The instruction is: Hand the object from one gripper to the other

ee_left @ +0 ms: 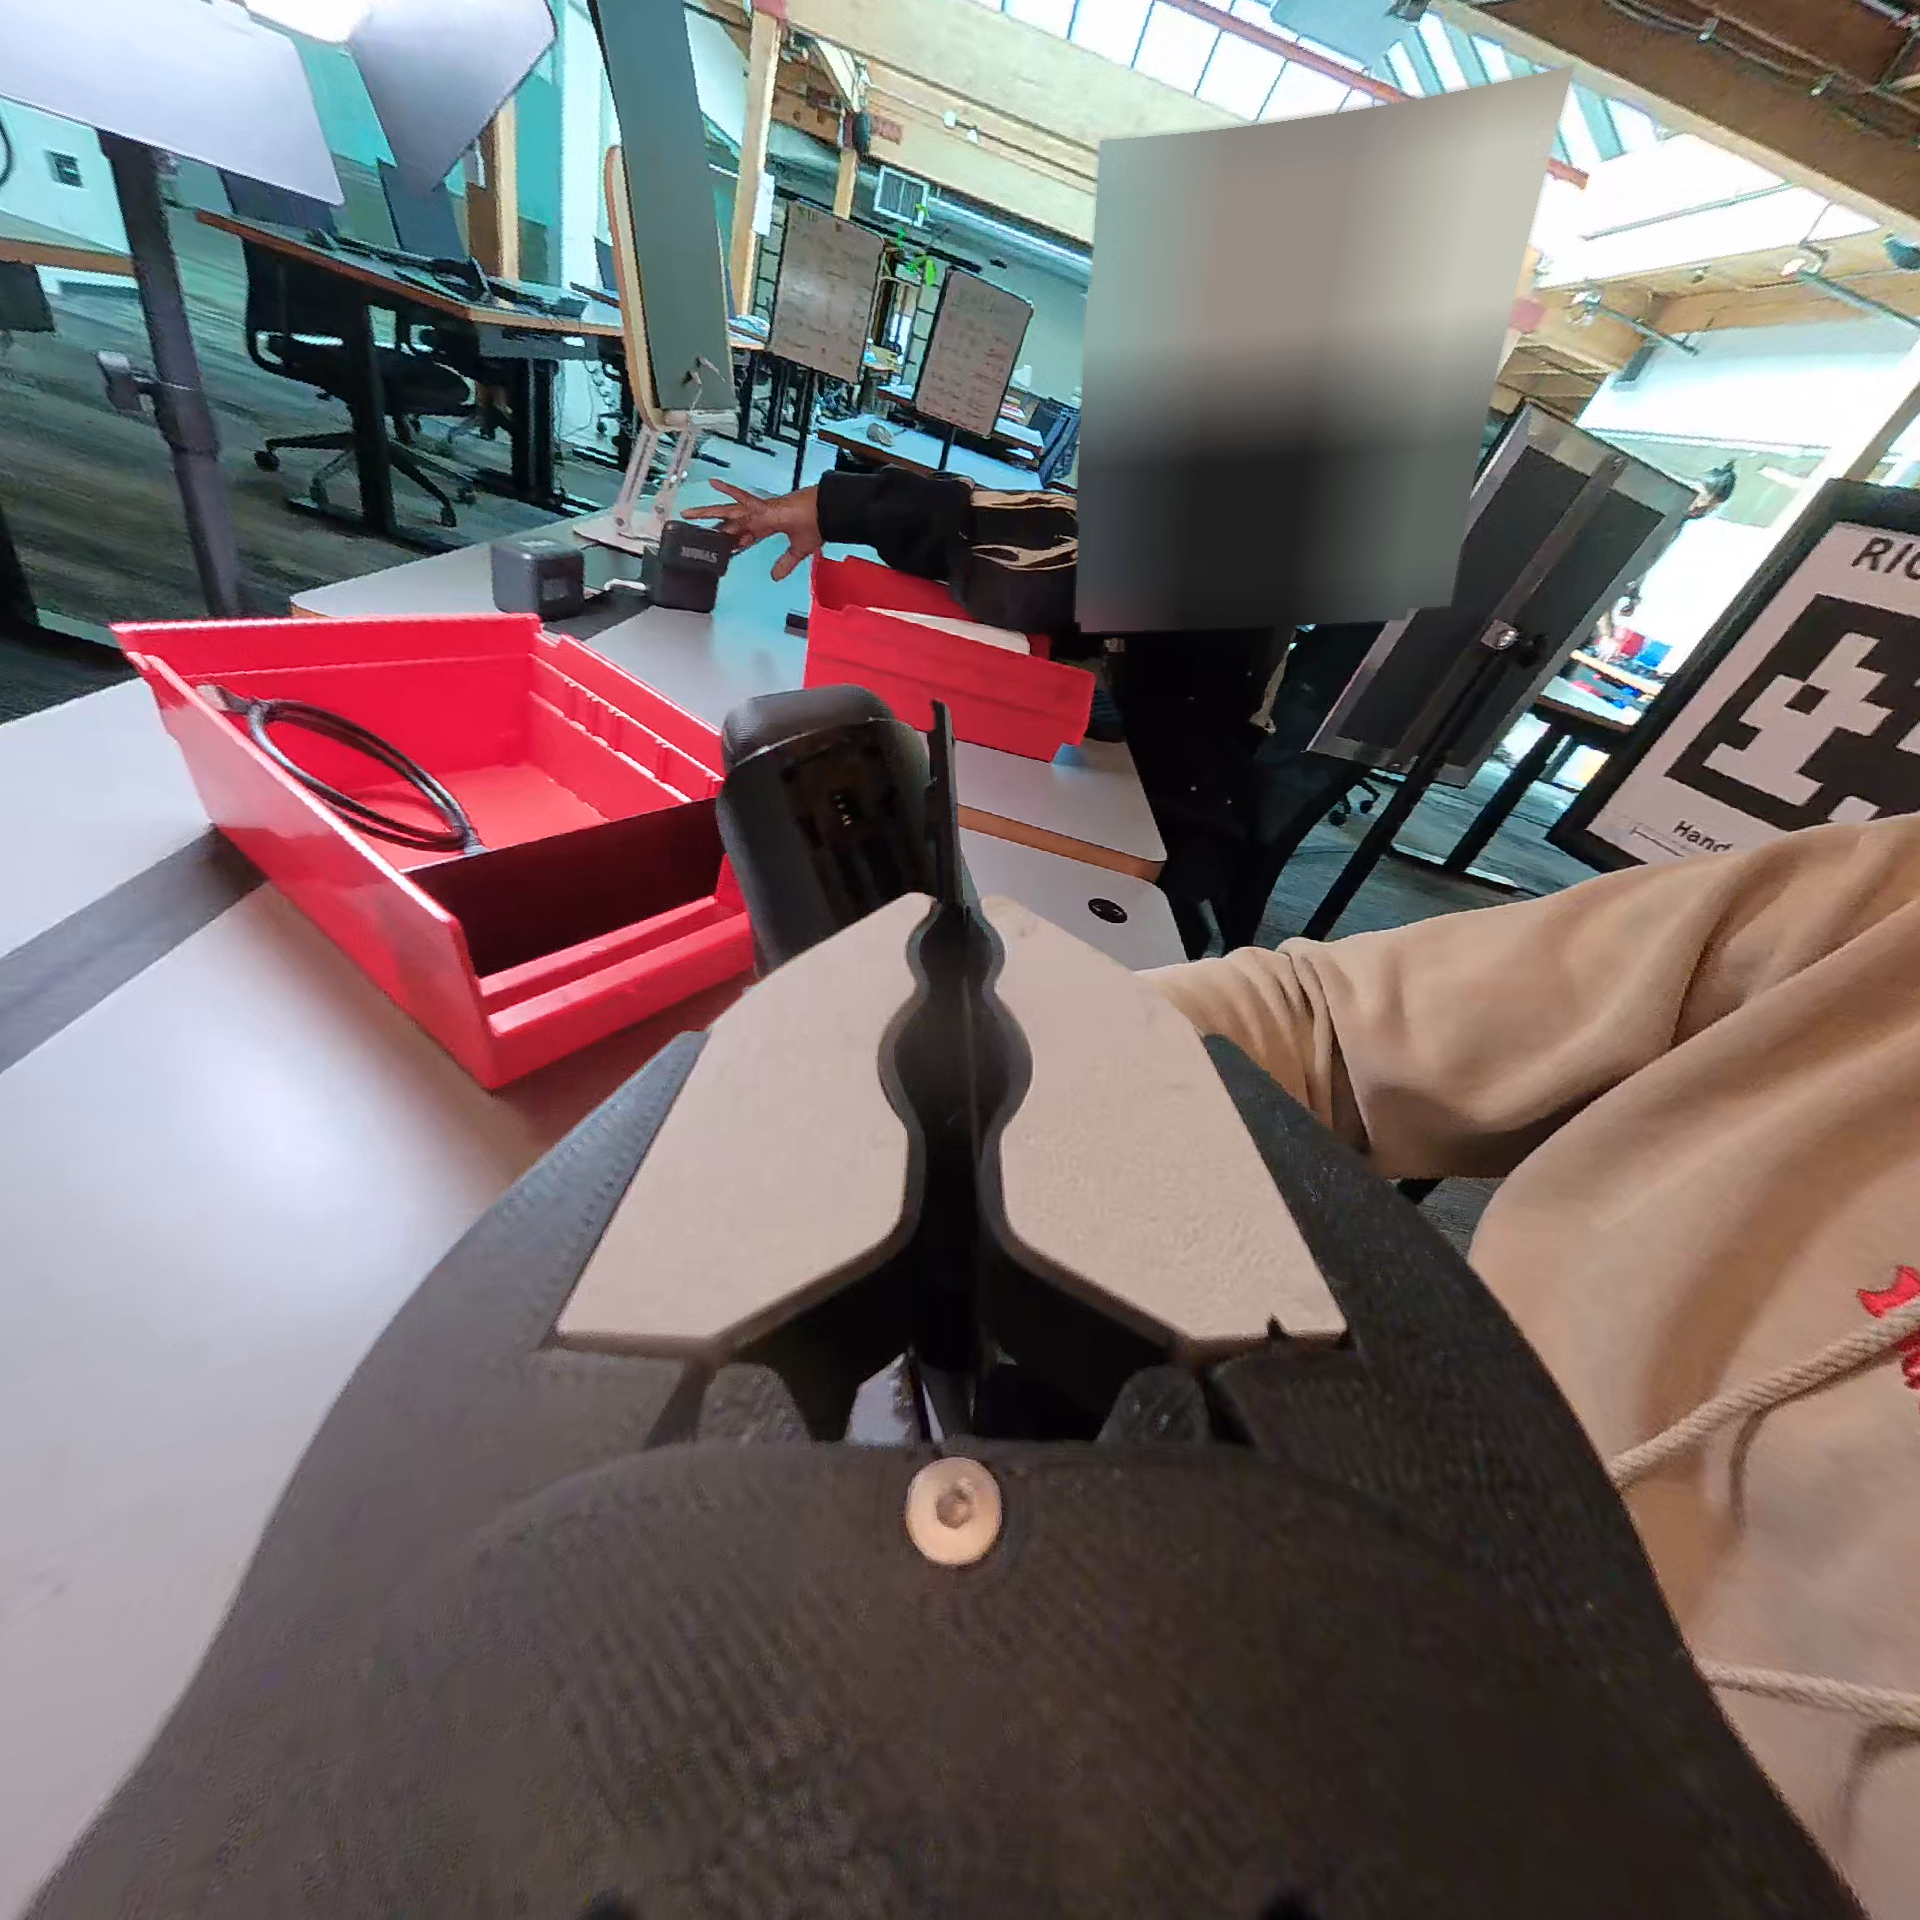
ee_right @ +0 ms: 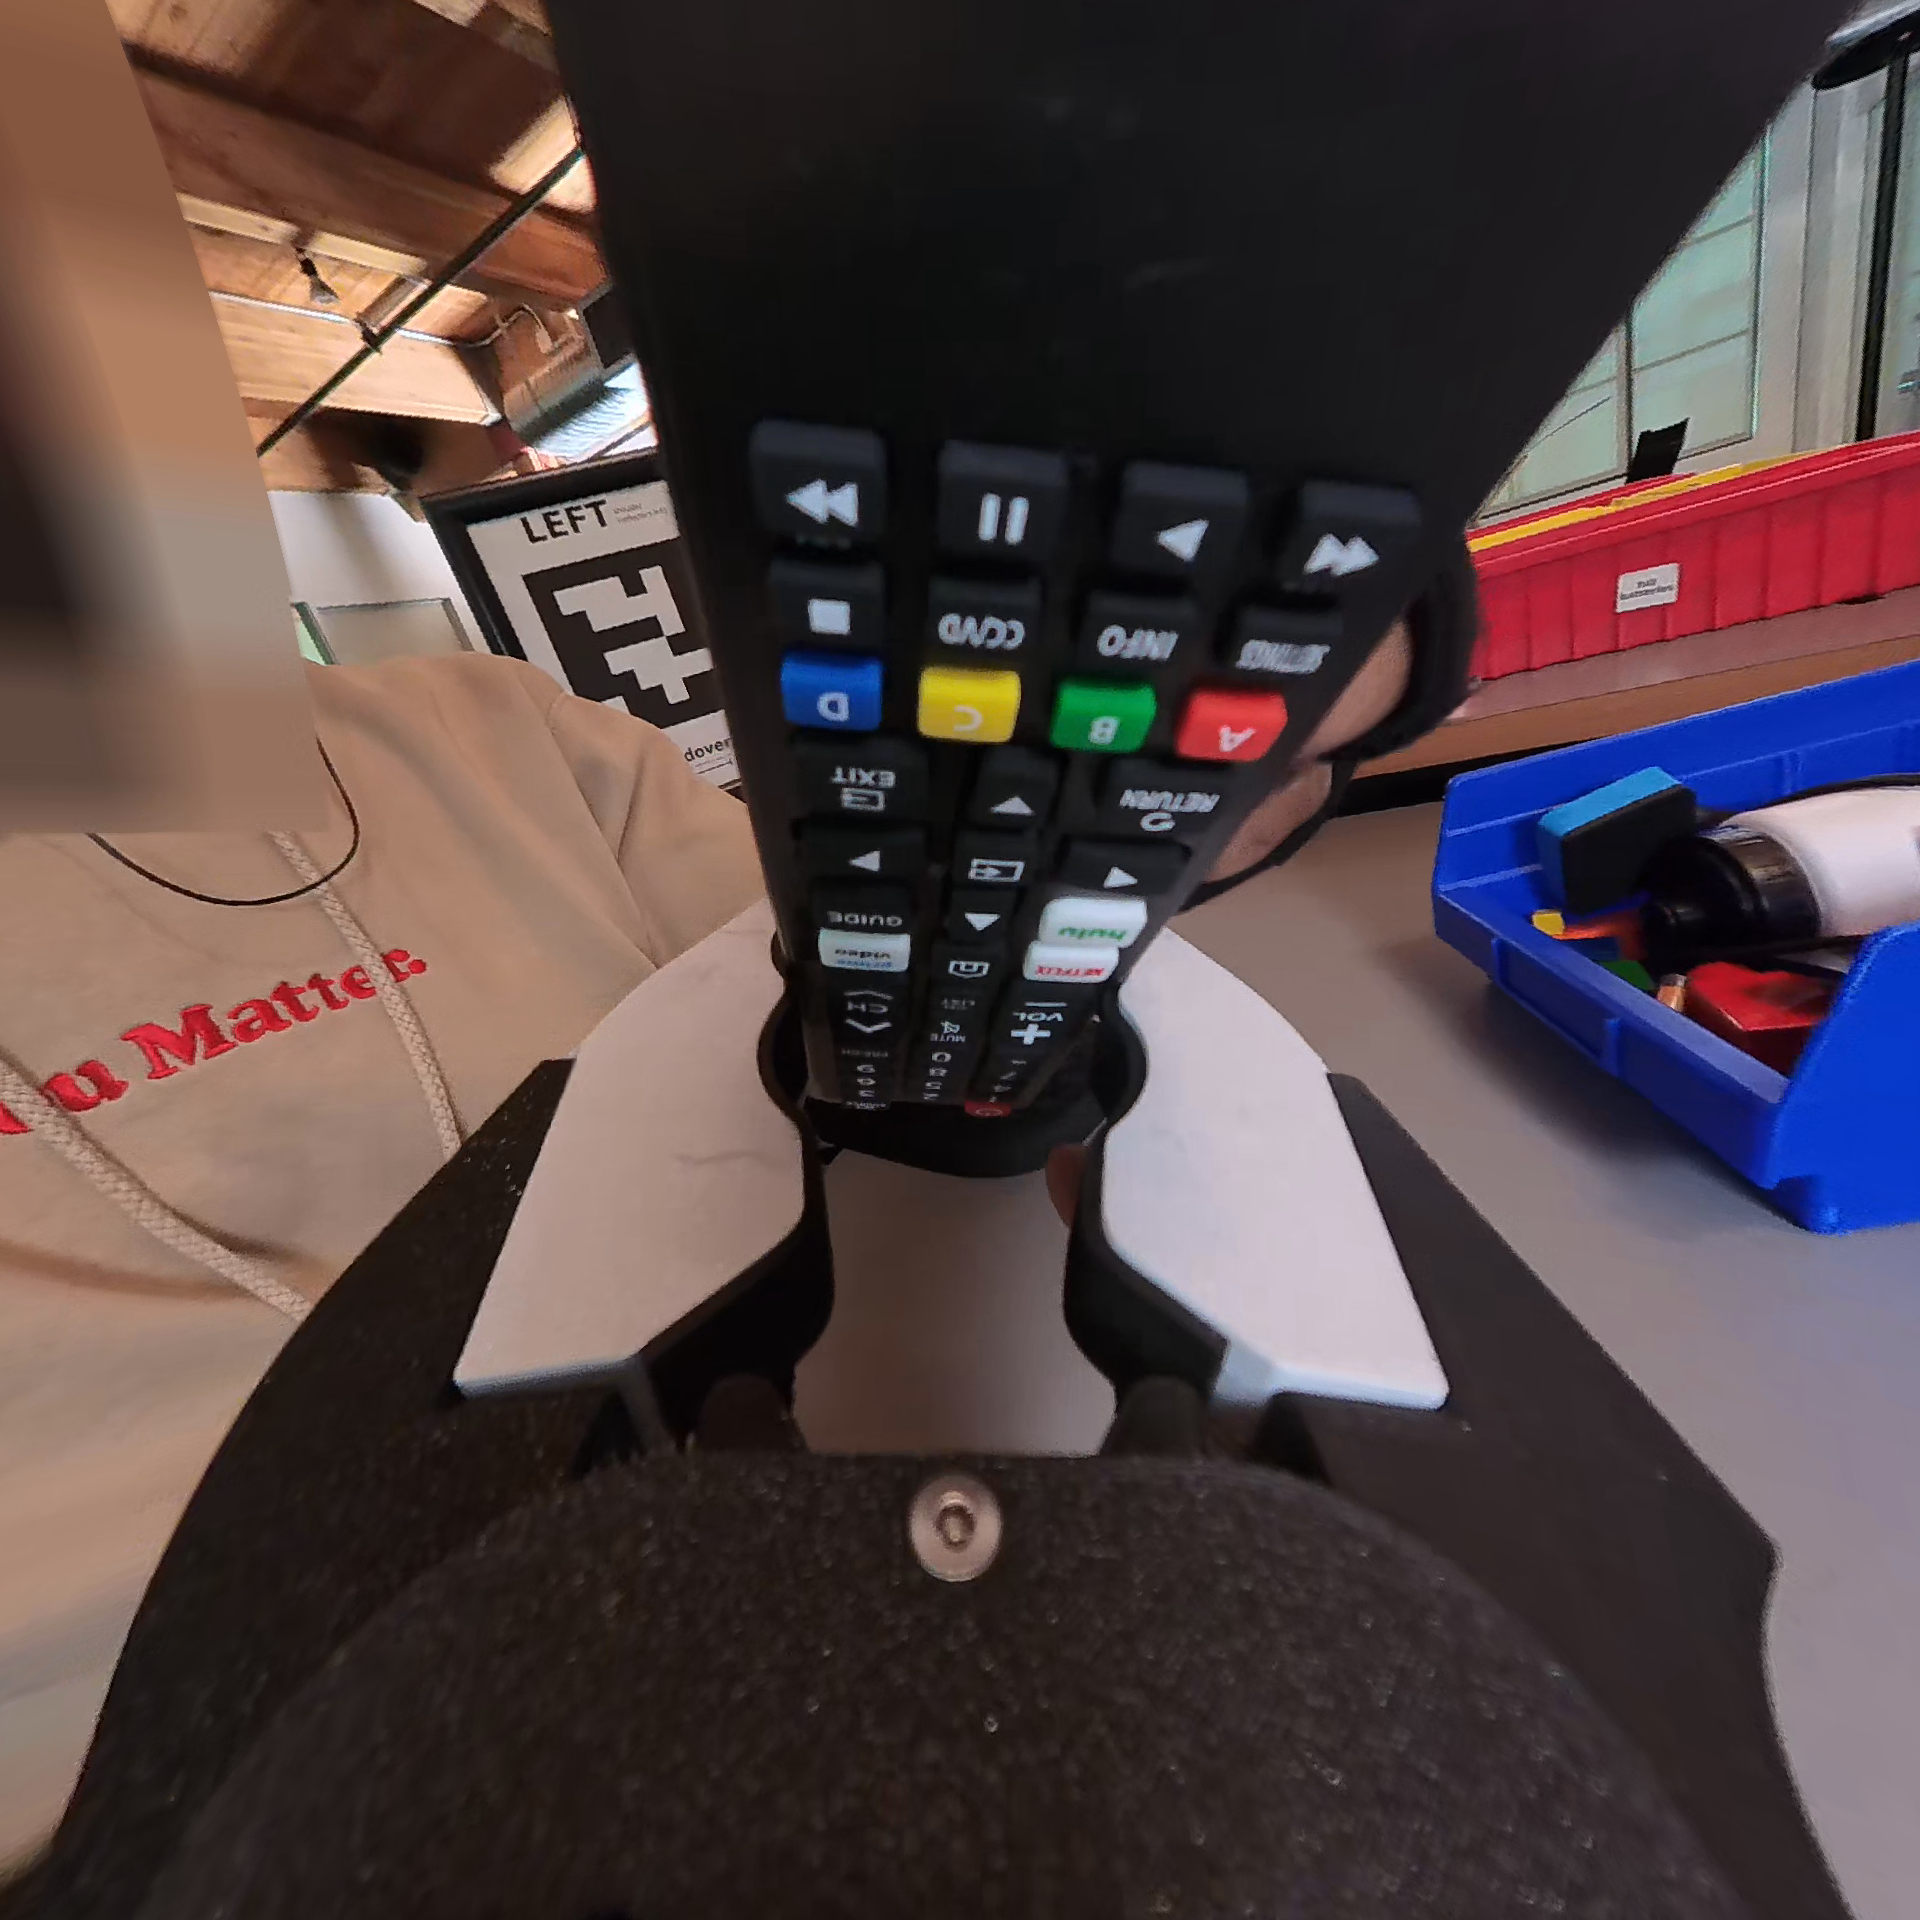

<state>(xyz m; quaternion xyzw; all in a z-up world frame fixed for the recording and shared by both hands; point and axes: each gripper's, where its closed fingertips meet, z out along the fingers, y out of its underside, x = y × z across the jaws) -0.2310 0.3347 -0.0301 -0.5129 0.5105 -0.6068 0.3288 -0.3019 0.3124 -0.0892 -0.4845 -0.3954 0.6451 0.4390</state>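
Two grey-padded black fingers of the left gripper stand almost together. Only a narrow slot is left between them, and a thin black edge is clamped in it. Just past their tips is the rounded back of the black television remote with coloured buttons, with an open recess in it. It is held up off the pale grey surface. A beige sweatshirt sleeve reaches in from the right, level with the fingers.

In the right wrist view, the right gripper points upward and toward the person's chest. Its fingers are spread about as wide as the remote, one on each side of its near end. That end sits in the rounded notch between them, and it is unclear whether they press on it. The remote runs up and away, button face to the camera, to the left gripper's black body, with a dark-gloved hand beside it.

Farther off, a red plastic bin holding a coiled black cable sits to the left. A blue plastic bin of small items sits to the right.
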